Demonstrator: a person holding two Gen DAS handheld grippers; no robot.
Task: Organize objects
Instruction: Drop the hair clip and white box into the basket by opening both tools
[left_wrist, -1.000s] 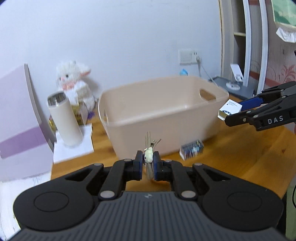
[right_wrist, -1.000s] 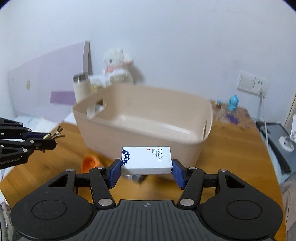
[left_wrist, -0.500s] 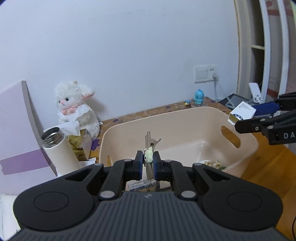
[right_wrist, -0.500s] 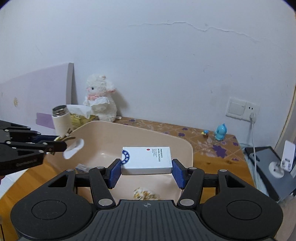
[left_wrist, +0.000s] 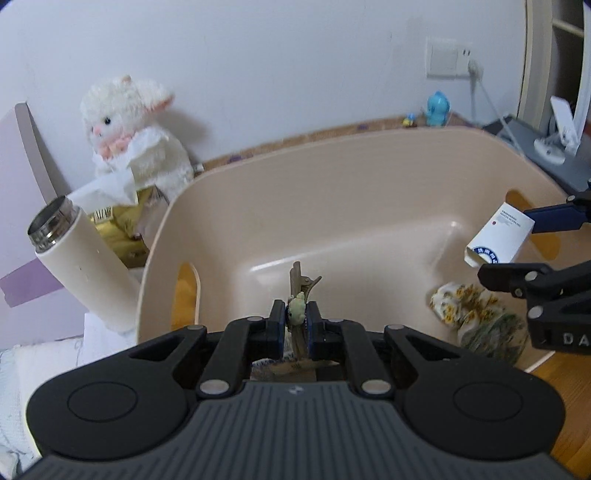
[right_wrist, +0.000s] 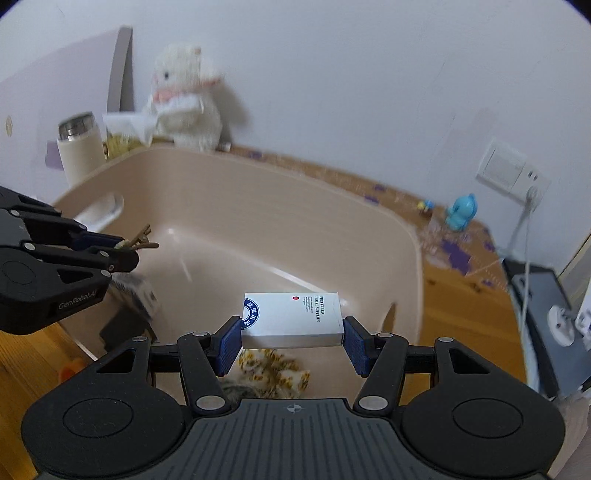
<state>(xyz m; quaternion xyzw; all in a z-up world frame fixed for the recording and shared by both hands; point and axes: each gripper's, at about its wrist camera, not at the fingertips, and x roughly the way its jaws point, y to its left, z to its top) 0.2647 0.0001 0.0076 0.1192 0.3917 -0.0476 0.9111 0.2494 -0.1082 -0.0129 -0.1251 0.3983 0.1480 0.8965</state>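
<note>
A beige plastic tub fills both views, and both grippers hang over it. My left gripper is shut on a brown hair clip with a small green figure on it. The jaws of my right gripper are opening. A white box with a blue seal is still between them, with a thin gap at the right pad. On the tub floor lie a floral pouch and a dark printed pack.
Left of the tub stand a cream thermos, a tissue box and a white plush lamb. A blue toy and a wall socket are at the back right. A purple board leans at the left.
Both grippers moved forward from in front of the tub to above its inside and tilted down. The right jaws widened a little off the white box.
</note>
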